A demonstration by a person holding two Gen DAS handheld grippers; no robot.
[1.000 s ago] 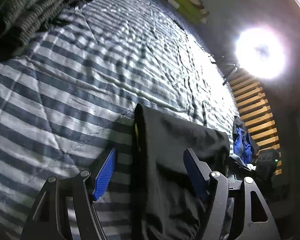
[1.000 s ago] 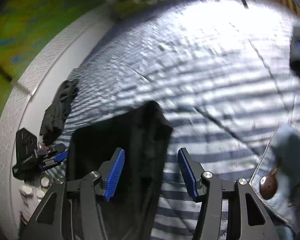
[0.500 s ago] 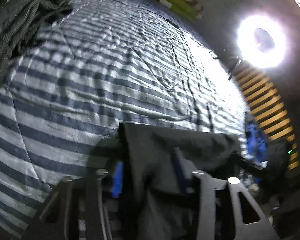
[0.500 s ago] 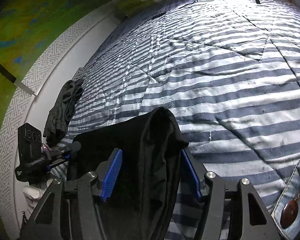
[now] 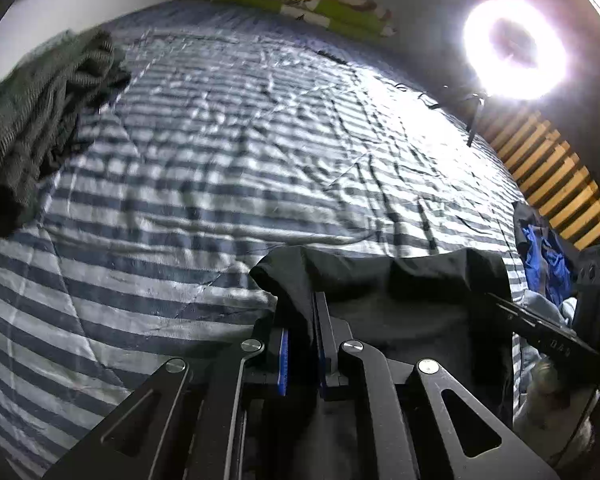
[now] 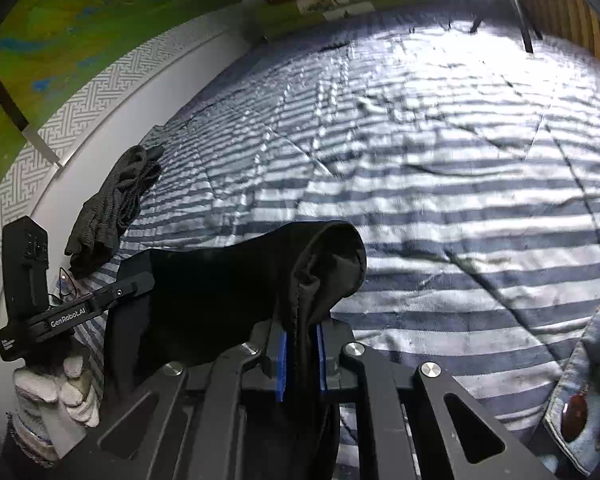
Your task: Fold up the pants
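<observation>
Black pants hang between my two grippers above a striped bedspread. My left gripper is shut on one top corner of the pants, cloth bunched over its blue pads. My right gripper is shut on the other corner of the pants, which drape to the left toward the left gripper's body, held by a gloved hand. In the left wrist view the right gripper's body shows at the right edge. The lower part of the pants is hidden below both views.
A grey knitted garment lies at the bed's left edge, by a white wall. Blue clothing sits at the right edge. A denim piece with a button is near right. A ring light glares beside wooden slats.
Both grippers went from open around the pants' top edge to shut on it. The pants have been lifted off the bedspread and the views now look farther across the bed.
</observation>
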